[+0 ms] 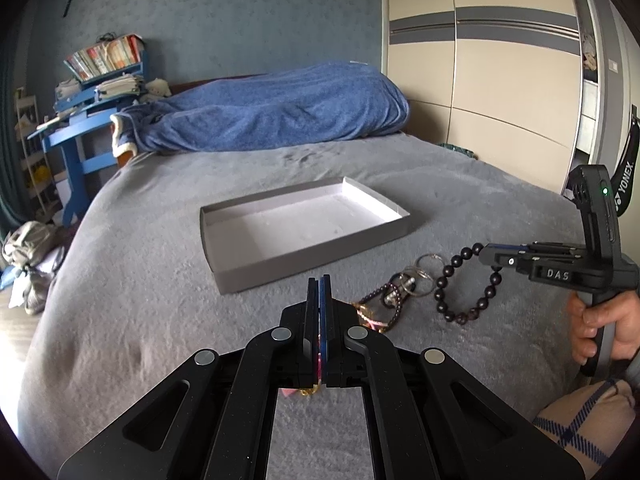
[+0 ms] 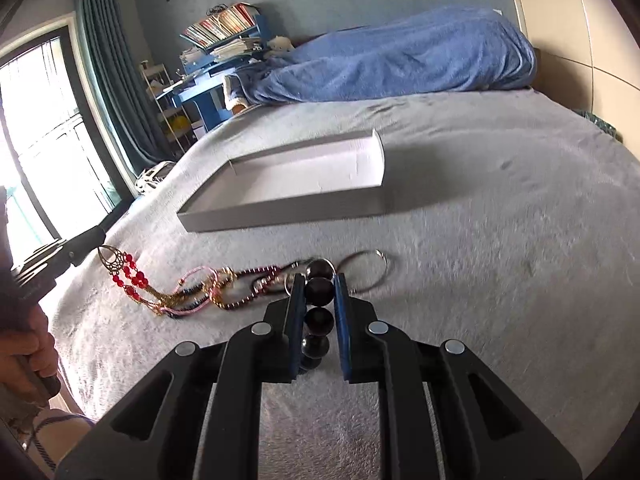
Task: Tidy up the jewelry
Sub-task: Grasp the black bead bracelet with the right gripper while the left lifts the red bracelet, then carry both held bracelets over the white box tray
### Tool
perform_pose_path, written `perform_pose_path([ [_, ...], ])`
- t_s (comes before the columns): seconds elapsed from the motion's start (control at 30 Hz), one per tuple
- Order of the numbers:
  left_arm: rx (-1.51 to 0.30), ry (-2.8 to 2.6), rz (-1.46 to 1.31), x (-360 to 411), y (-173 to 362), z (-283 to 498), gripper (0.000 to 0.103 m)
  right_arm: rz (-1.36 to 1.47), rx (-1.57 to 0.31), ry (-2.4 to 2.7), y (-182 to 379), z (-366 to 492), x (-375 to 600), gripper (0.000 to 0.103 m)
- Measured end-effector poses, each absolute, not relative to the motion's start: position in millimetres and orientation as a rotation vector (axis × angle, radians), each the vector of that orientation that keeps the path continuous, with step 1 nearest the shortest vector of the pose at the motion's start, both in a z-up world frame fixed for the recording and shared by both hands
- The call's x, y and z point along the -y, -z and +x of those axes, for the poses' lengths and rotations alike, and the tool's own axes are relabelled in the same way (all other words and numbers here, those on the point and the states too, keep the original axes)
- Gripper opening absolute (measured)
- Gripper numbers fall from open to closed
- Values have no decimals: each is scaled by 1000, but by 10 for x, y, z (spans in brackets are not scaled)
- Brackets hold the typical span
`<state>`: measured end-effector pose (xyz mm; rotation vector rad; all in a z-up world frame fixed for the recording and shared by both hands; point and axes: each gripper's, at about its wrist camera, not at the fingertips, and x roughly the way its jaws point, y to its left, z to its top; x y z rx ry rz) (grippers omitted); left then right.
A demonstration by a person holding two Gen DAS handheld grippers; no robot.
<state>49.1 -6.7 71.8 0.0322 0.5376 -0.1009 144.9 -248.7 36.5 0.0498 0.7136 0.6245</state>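
Grey fleece bed cover beneath shallow box, blue bedding behind.

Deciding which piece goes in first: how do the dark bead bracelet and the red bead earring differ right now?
The dark bead bracelet is a loop of large round beads; the red bead earring has small red beads on a gold filigree drop. The right gripper holds the bracelet, the left gripper the earring. Neither is in the grey box.

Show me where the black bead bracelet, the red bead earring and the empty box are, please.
black bead bracelet (image 2: 319, 291): right wrist view, on a bead between the gripper's pads.
red bead earring (image 2: 132, 276): right wrist view, on its red bead strands.
empty box (image 1: 312, 249): left wrist view, on its near outer wall.
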Motion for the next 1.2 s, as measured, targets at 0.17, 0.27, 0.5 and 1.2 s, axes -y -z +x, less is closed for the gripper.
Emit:
perform_pose_path([
  [0.17, -525, 101, 34, 28, -801, 521, 1, 46, -693, -622, -472, 1466, 2502, 14],
  [0.27, -512, 105, 39, 5, -888, 562, 1, 37, -684, -625, -543, 1502, 2482, 14],
  [0.5, -579, 142, 48, -39, -894, 719, 1, 23, -656, -629, -698, 1576, 2409, 14],
  [1.2, -845, 121, 93, 125, 112, 897, 33, 17, -681, -636, -594, 1530, 2322, 14],
])
